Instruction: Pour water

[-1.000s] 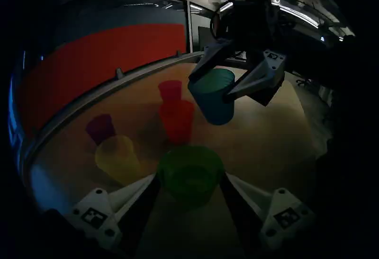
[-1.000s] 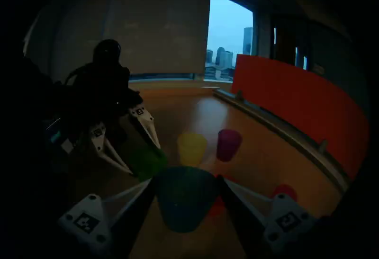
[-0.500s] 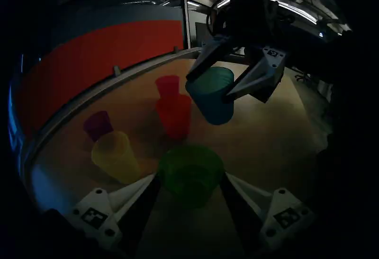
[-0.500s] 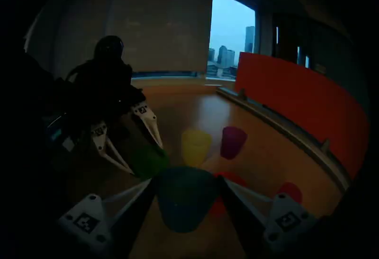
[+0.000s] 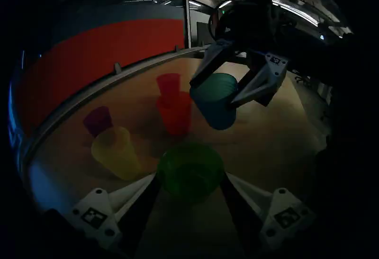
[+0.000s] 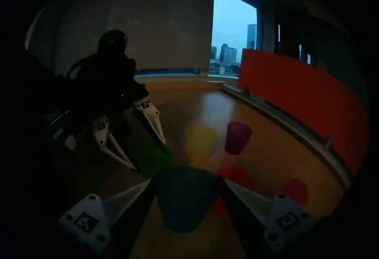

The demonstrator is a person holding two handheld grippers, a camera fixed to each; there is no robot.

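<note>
Left gripper view: right gripper [image 5: 212, 94] seen from outside, raised over the bench [image 5: 265, 136], teal cup [image 5: 215, 102] clamped between its jaws. Two red cups [image 5: 175, 112] stand just behind it and left, yellow cup [image 5: 116, 152] and purple cup [image 5: 98, 119] further left, near the red wall panel [image 5: 94, 55]

Right gripper view: left gripper [image 6: 149, 155] farther off, held by a dark figure, green cup [image 6: 151, 157] in its jaws. Window [image 6: 234, 36] with a skyline behind

Left jaws: part open, both fingers against the green cup [image 5: 190, 171], mouth up toward the camera

Right jaws: part open, gripping both sides of the teal cup [image 6: 184, 202]

Teal cup's long axis is near vertical, mouth up, leaning slightly. Water inside not readable, too dark

Versus 1 s ago: teal cup leans a little more in left gripper view, both grips unchanged, the other cups in the same layout
</note>
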